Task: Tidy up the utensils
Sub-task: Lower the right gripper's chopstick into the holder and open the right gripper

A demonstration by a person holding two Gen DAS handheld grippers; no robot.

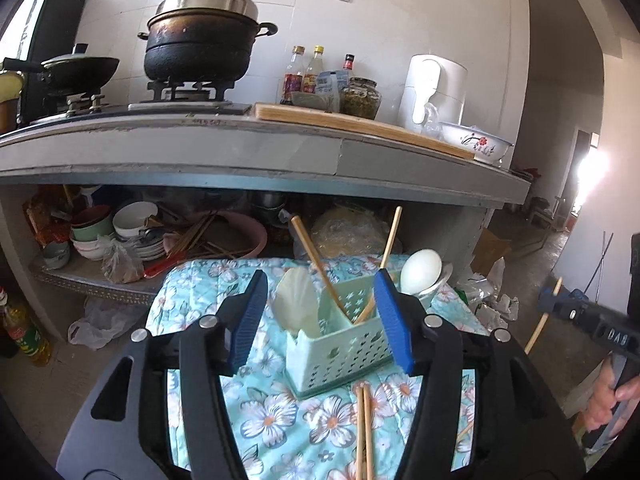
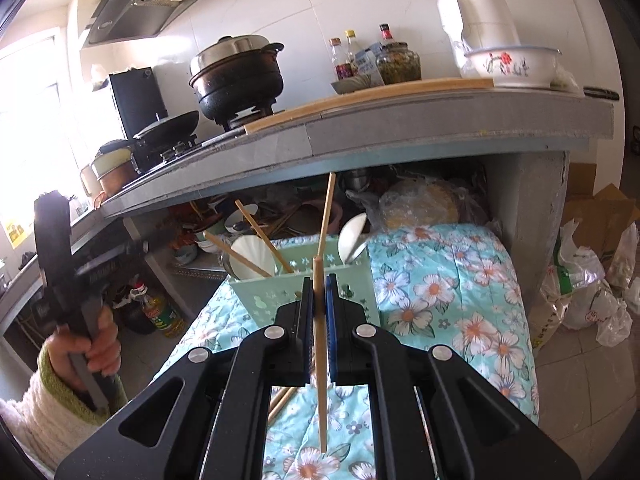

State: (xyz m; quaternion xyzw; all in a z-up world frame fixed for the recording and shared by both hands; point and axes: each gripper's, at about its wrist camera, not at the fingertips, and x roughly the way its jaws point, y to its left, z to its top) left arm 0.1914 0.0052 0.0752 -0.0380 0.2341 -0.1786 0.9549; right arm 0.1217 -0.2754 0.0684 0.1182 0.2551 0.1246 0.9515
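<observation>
A pale green perforated utensil basket [image 1: 340, 344] [image 2: 280, 292] stands on a floral blue cloth [image 1: 280, 420] [image 2: 448, 288]. It holds wooden chopsticks [image 1: 316, 264] [image 2: 260, 236] and white spoons [image 1: 296, 304] [image 2: 352, 236]. Two loose chopsticks [image 1: 364, 432] lie on the cloth in front of it. My left gripper [image 1: 320, 320] is open and empty, its blue pads either side of the basket, nearer the camera. My right gripper [image 2: 320, 296] is shut on a single wooden chopstick [image 2: 320, 360], held upright just in front of the basket; it also shows at the right edge of the left wrist view [image 1: 560, 308].
A grey concrete counter [image 1: 280, 152] [image 2: 400, 132] overhangs the far side, carrying a black pot [image 1: 200, 40], a wok [image 1: 76, 72], bottles, a cutting board [image 1: 360, 124] and a flowered basin [image 1: 476, 142]. Bowls and plates [image 1: 120, 232] crowd the shelf below. An oil bottle [image 1: 24, 336] and plastic bags [image 2: 592, 296] sit on the floor.
</observation>
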